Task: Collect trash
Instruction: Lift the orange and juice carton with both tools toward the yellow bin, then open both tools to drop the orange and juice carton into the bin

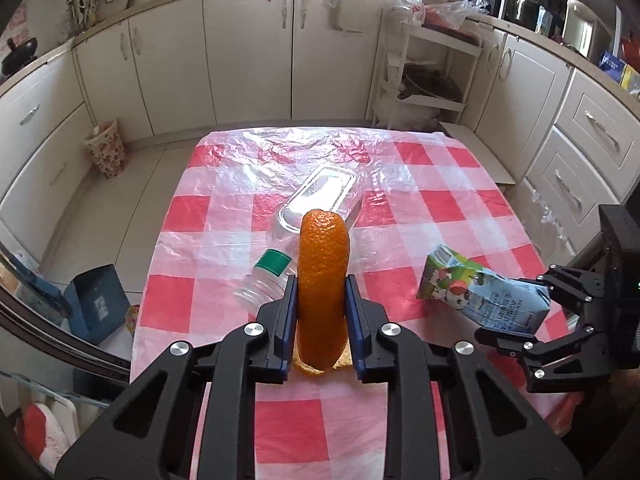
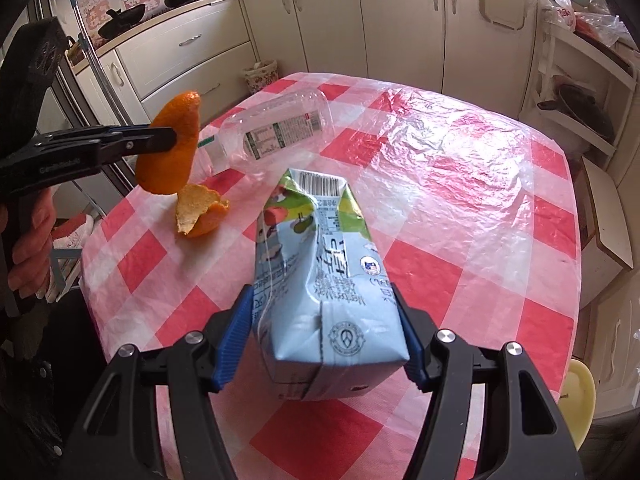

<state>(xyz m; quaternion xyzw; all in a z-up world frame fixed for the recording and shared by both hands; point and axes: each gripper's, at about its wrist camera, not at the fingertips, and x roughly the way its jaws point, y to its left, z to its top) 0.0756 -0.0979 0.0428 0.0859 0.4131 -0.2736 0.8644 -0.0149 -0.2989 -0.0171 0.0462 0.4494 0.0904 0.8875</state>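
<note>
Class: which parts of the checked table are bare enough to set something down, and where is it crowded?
Free: the tablecloth right of the carton and beyond the bottle. Crowded: the near-left corner, where the bottle, loose peel and left gripper's held peel cluster.

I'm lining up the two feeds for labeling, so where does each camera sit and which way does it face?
Left wrist: on the left gripper, looking along its jaws, shut on an orange peel, across the checkered table; the right gripper shows at right.
Right wrist: on the right gripper, looking along its jaws, shut on a juice carton; the left gripper and the person's hand show at left.
Shared: plastic bottle, peel, carton.
</note>
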